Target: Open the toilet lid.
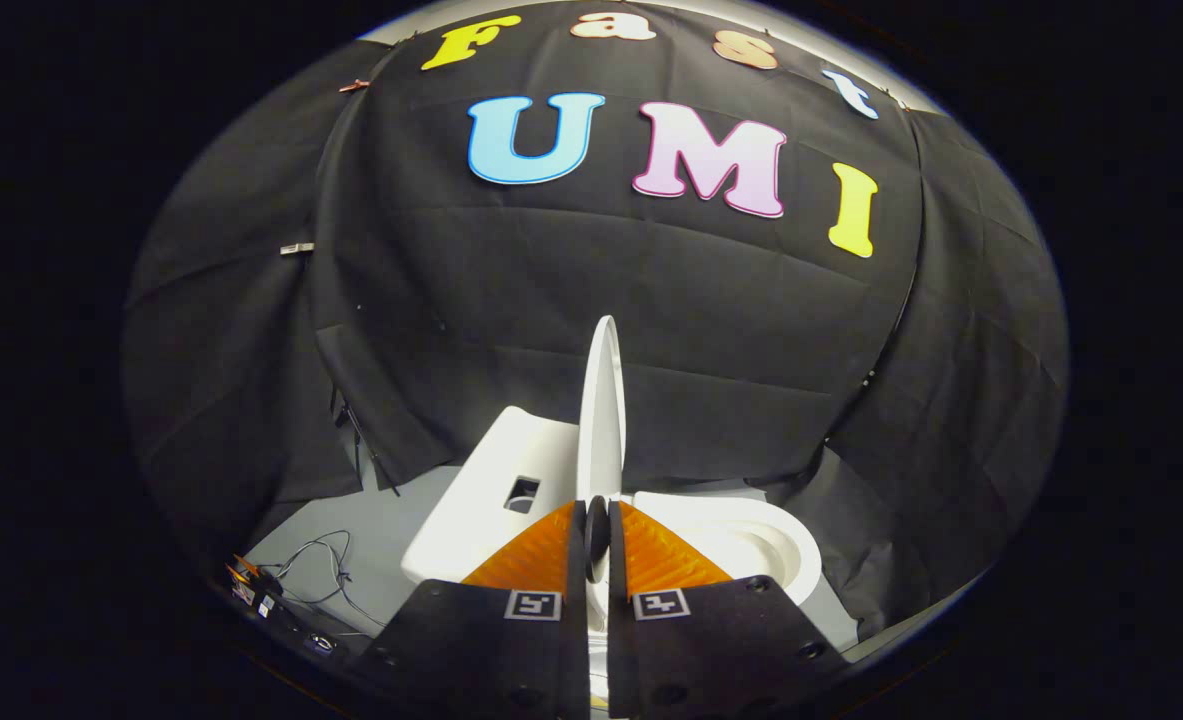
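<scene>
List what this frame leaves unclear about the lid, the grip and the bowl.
- Lid: seen edge-on, upright; its faces and hinge can't be judged.
- Gripper: fingers are closed on the lid's lower edge; the contact spot is covered by the fingers themselves.
- Toilet bowl: near part hidden behind the gripper body.
- Cables on the floor: too small to identify.

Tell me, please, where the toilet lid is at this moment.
In the gripper view the toilet lid stands upright, edge-on, pinched between the fingers of the gripper, with the tank on its left and the bowl on its right.
</scene>
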Demonstrator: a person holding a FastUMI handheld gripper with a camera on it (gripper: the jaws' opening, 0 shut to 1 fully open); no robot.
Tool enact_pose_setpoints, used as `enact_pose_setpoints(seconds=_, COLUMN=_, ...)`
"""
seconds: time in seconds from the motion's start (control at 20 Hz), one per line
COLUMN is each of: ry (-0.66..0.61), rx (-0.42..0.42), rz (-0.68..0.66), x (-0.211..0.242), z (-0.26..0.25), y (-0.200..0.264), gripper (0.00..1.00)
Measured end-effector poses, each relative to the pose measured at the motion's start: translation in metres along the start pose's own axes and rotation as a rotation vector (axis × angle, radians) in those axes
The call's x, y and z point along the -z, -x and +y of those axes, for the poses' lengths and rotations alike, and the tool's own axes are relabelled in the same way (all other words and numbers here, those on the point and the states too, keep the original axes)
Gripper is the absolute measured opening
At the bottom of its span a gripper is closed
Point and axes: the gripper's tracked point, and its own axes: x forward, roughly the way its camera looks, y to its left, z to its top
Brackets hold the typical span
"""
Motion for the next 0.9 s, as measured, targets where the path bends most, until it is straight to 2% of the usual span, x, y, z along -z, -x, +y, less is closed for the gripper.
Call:
enact_pose_setpoints(seconds=0.25, ry=0.050, rx=0.000, rz=-0.008, x=0.001, z=0.017, y=-0.003, gripper=0.12)
enact_pose_setpoints(seconds=0.45, ry=0.060, rx=0.010, rz=-0.011, x=0.002, z=0.012, y=-0.003, gripper=0.13)
enact_pose_setpoints(seconds=0.6, ry=0.051, rx=-0.018, rz=0.019, x=0.013, z=0.016, y=0.002, gripper=0.23)
enact_pose_setpoints(seconds=0.9, ry=0.032, rx=-0.050, rz=0.000, x=0.013, z=0.012, y=0.008, gripper=0.99)
